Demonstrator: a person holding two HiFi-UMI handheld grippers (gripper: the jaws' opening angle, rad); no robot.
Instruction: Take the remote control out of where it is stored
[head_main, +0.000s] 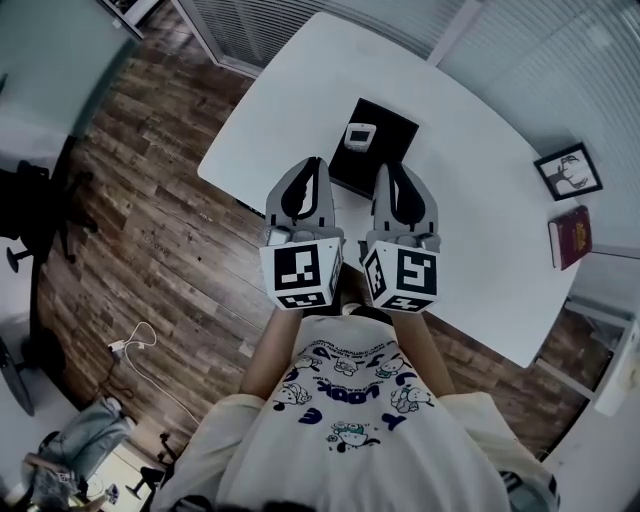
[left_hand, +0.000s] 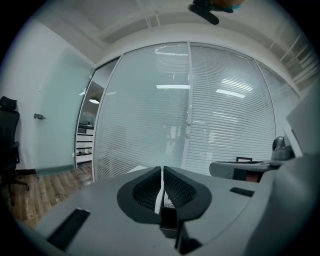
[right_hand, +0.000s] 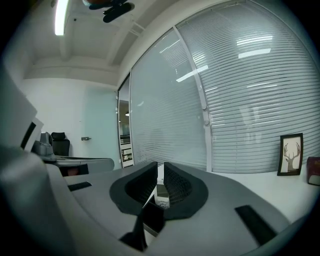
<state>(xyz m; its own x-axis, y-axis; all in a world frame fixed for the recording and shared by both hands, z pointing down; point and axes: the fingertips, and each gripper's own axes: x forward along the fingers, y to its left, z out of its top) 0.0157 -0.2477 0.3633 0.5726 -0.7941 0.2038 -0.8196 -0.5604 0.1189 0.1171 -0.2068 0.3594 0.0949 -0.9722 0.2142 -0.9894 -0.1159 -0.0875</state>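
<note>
Remote (head_main: 359, 134) rests on a black box (head_main: 393, 136) just above centre frame, on a white table (head_main: 480, 200).
Just below it, the left gripper (head_main: 314, 163) and right gripper (head_main: 384, 170) hang side by side, both with jaws closed and empty.

My right gripper (head_main: 386, 170) covers part of the near edge of the flat black square case (head_main: 392, 125). Whether the small white remote control (head_main: 359, 134) lies on or in it, I cannot tell.
</note>
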